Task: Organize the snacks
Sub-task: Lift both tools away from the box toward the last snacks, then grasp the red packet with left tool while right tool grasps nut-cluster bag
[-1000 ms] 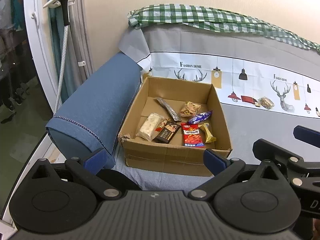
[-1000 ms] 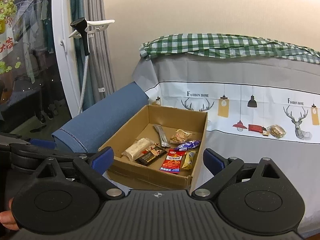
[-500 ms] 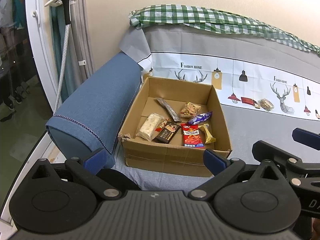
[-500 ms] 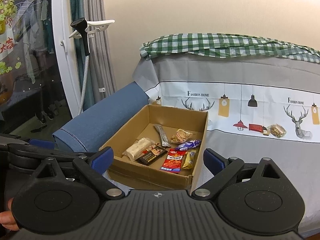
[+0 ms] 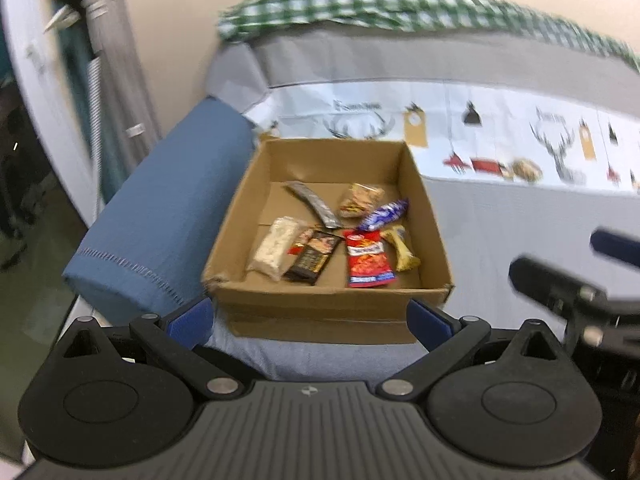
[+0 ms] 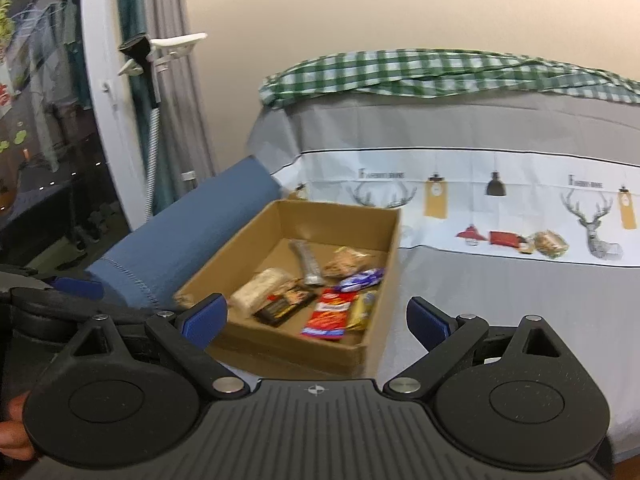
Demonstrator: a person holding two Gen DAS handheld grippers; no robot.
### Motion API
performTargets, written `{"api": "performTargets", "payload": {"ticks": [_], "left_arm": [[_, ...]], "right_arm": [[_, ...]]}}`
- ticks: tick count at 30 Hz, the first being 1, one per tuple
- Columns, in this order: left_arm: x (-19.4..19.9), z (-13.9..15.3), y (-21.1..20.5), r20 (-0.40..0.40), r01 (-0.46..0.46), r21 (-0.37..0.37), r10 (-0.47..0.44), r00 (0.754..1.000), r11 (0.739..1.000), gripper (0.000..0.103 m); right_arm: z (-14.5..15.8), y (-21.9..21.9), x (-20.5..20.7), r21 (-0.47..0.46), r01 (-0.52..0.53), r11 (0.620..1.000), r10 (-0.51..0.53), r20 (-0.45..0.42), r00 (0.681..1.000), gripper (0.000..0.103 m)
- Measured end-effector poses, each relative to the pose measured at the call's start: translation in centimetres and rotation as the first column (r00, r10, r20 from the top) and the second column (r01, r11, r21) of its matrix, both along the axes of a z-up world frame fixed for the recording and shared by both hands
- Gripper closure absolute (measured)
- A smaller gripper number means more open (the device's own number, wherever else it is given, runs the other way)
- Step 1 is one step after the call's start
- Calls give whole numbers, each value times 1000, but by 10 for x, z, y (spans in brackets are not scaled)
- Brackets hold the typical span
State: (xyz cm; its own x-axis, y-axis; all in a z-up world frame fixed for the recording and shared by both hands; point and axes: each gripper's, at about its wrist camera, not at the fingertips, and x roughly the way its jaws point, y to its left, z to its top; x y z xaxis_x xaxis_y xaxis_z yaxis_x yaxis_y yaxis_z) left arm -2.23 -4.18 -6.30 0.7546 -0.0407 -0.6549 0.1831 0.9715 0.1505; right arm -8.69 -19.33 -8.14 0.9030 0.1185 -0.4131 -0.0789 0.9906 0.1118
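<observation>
My left tongs: spread wide, nothing between the blue pads, hanging just short of the box's near wall.
My right tongs: spread wide too, empty, a little further right.
Box: open cardboard, on the grey cover, straight ahead of my left tongs, against the blue armrest.
Snacks in the box: seven, as far as I can count – pale bar, dark bar, red packet, yellow one, blue one, grey stick, clear bag.
Snacks still out: two, a red packet and a clear bag, lying side by side on the cover.
Which way: ahead and to the right of my right tongs, well apart from the box; their row runs left to right.
Nearer hand: the right, I judge, so the reach is its job.
</observation>
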Motion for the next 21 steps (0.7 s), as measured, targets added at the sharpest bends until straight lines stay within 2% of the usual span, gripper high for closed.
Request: {"api": "performTargets", "payload": {"ticks": [3, 6, 9, 13, 16, 18, 21], "left_arm": [[22, -5, -36, -27, 77, 63, -75, 997, 995, 0], [48, -5, -74, -51, 153, 75, -149, 987, 985, 0], [79, -2, -119, -47, 239, 107, -235, 971, 965, 0], [132, -1, -187, -33, 364, 147, -363, 931, 920, 0], [182, -10, -242, -11, 436, 178, -441, 897, 882, 0], [221, -24, -281, -7, 468, 211, -477, 879, 858, 0], [285, -57, -334, -60, 549, 222, -550, 833, 806, 0]], "right_arm": [[-6, -26, 7, 0, 64, 998, -64, 14, 998, 7], [-15, -65, 17, 24, 150, 988, -150, 4, 989, 7], [-26, -108, 29, 29, 243, 970, -243, -9, 970, 7], [-41, -170, 53, 5, 345, 939, -344, -21, 939, 5], [-54, -222, 88, -8, 391, 920, -391, -40, 919, 4], [-67, -259, 120, -30, 410, 912, -411, -65, 909, 4], [-93, -313, 170, -46, 433, 900, -435, -109, 894, 4]]}}
